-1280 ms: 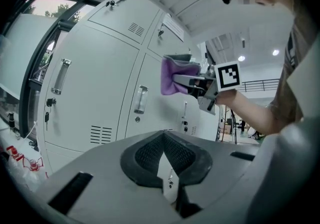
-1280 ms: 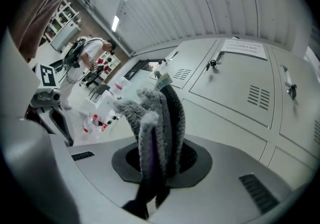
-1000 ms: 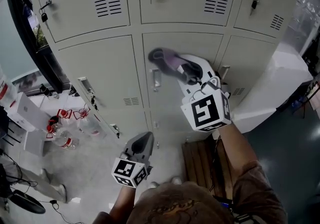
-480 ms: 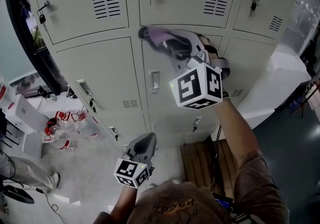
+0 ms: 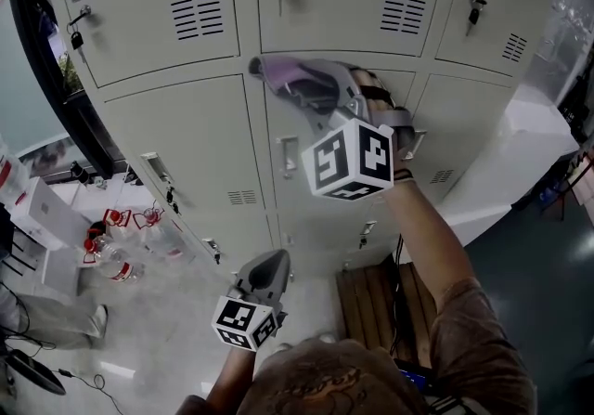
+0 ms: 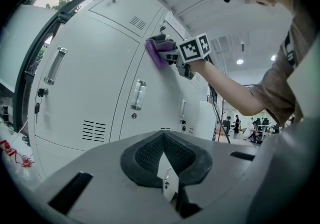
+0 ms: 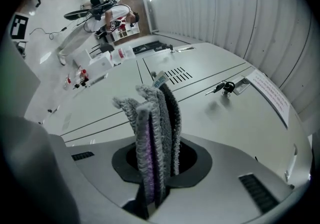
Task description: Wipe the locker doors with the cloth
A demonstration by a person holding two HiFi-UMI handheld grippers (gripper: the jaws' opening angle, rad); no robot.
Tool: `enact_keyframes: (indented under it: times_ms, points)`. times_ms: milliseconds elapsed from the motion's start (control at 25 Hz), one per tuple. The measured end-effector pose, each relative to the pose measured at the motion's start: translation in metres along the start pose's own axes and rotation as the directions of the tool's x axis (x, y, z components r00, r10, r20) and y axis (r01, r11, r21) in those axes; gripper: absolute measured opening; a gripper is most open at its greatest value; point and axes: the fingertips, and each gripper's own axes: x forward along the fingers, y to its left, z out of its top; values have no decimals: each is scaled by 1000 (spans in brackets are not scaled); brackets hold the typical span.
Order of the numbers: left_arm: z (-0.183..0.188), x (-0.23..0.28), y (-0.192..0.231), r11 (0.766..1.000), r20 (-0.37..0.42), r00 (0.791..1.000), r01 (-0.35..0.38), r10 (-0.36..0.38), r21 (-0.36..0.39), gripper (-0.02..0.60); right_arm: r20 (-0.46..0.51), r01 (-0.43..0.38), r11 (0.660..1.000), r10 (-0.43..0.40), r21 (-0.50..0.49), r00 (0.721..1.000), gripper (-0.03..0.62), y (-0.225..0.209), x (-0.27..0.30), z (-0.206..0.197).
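Right gripper view: right tongs (image 7: 154, 178) clench folded, fuzzy purple-grey cloth (image 7: 156, 118); left tongs (image 6: 165, 167) closed, empty.

No legible text or numbers.

The cloth (image 7: 152, 133) is purple in some folds and fuzzy grey in others. The locker doors (image 5: 186, 139) are pale cream-grey with rows of dark slots. The right gripper (image 5: 311, 88) and left gripper (image 5: 264, 266) are grey, and their cubes (image 5: 351, 161) have black and white squares. The sleeve (image 5: 473, 348) looks brown in the dim light.
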Motion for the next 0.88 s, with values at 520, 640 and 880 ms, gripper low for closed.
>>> enact_keyframes:
  times_ms: [520,640,880]
  points:
    - [-7,-1,-3,1000,-14,1000,-9,9,-11,3,-9,-79,997,79,26,997,51,46,-2,-20]
    - [-9,-1,-4,1000,-17,1000,-11,10,-12,3,-13,-100,995,100,30,995,51,59,-2,-26]
    - [-14,-1,-4,1000,-26,1000,-18,18,-20,3,-20,-152,988,153,41,988,51,88,-4,-39]
